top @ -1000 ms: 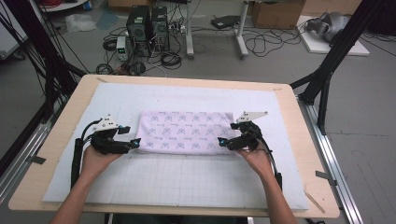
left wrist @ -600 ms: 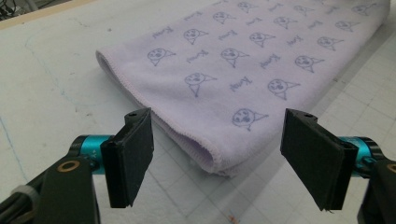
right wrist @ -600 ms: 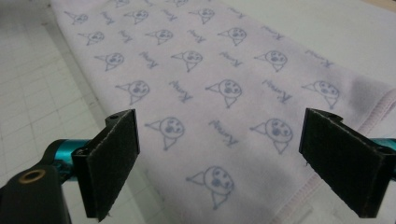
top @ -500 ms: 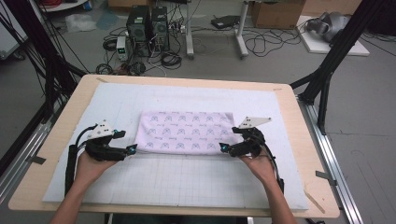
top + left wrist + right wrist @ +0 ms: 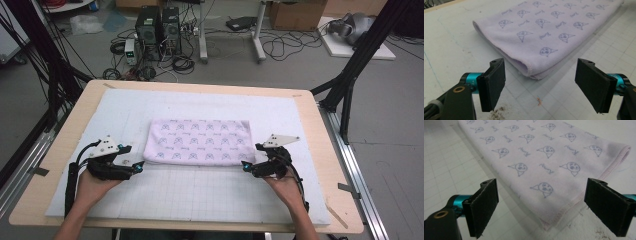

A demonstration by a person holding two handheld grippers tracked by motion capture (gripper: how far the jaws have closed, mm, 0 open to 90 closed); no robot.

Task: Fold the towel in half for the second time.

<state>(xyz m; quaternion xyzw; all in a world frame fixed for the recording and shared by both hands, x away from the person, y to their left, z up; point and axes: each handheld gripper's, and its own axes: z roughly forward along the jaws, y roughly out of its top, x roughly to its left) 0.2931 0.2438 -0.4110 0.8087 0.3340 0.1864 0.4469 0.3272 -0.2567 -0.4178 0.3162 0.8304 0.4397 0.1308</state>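
A folded lilac towel (image 5: pixel 200 142) printed with small faces lies flat in the middle of the white grid mat (image 5: pixel 200 195). My left gripper (image 5: pixel 137 167) rests just off its near left corner, jaws apart. In the left gripper view the towel's folded corner (image 5: pixel 534 42) lies beyond the left gripper (image 5: pixel 541 87); its jaws have just been opening and nothing is between them. My right gripper (image 5: pixel 245 166) sits just off the near right corner. In the right gripper view the towel's hemmed corner (image 5: pixel 544 157) lies ahead of the wide-open right gripper (image 5: pixel 549 207), untouched.
The mat covers a wooden table (image 5: pixel 65 145) with a bare rim all round. Some brown crumbs (image 5: pixel 497 112) lie on the mat near the left jaw. Beyond the table are computer towers (image 5: pixel 157 27), cables and black frame legs (image 5: pixel 345 85).
Both grippers have drawn back from the towel's near corners toward the person. The towel stays flat where it was.
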